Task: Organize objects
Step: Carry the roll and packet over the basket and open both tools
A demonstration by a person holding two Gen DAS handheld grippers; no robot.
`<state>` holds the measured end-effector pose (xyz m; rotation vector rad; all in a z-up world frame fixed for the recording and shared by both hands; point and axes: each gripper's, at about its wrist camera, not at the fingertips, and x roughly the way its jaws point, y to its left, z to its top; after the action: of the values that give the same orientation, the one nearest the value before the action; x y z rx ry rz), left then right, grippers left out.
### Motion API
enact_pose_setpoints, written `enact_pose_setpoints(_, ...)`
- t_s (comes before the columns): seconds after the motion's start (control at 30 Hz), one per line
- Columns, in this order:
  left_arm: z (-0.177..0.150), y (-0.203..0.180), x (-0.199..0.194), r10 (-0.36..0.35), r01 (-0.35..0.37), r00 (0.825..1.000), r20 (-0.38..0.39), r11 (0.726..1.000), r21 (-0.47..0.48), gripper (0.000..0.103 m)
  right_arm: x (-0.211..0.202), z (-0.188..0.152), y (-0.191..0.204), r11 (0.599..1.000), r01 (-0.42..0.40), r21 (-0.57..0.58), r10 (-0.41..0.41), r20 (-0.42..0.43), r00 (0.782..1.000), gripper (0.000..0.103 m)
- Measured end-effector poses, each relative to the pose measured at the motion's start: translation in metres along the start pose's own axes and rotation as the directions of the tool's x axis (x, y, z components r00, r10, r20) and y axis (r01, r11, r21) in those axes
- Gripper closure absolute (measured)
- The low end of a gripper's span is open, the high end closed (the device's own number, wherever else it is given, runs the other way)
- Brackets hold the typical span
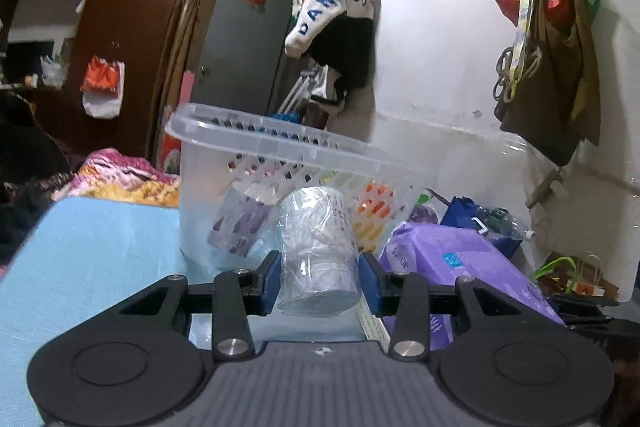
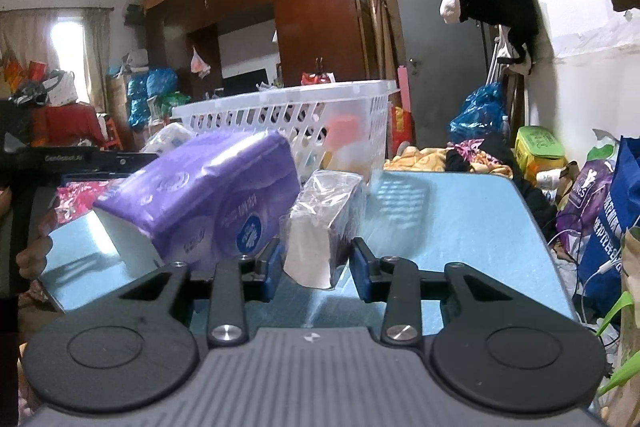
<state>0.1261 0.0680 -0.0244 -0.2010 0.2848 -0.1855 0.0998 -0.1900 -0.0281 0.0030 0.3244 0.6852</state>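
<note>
A plastic-wrapped roll (image 1: 318, 251) is clamped between the left gripper (image 1: 319, 283) pads, facing the white basket (image 1: 280, 147) at the table's (image 1: 100, 247) far edge, while the right gripper (image 2: 316, 263) is closed around a wrapped tissue pack (image 2: 320, 227), seemingly for basketing.

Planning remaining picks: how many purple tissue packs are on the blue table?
1: the purple tissue pack lies in front of the white basket. Others may sit hidden inside it.
</note>
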Motion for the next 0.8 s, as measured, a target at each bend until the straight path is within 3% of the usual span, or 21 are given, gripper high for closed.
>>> enact_pose_setpoints(0.23, 0.016, -0.007, -0.019, 0.021, -0.022, 0.997, 0.073, 0.999, 0.023, 0.058, -0.008, 0.026, 0.004, 1.000, 0.007, -0.026, -0.005, 0.059, 0.998, 0.064)
enact_pose_setpoints(0.47, 0.077, -0.022, -0.010, 0.071, -0.080, 0.991, 0.116, 0.994, 0.076, 0.058, 0.009, 0.094, 0.023, 0.994, 0.012, -0.105, 0.001, 0.122, 0.993, 0.065)
enact_pose_setpoints(0.63, 0.127, -0.027, 0.030, 0.172, -0.179, 0.982, 0.071, 0.978, 0.108, 0.058, 0.060, 0.136, 0.031, 0.991, 0.016, -0.136, -0.003, 0.097, 0.995, 0.065)
enact_pose_setpoints(0.8, 0.143, -0.016, 0.080, 0.262, -0.256, 0.965, -0.033, 0.959, 0.122, 0.058, 0.118, 0.149, 0.024, 0.995, 0.028, -0.095, -0.028, 0.001, 1.000, 0.065)
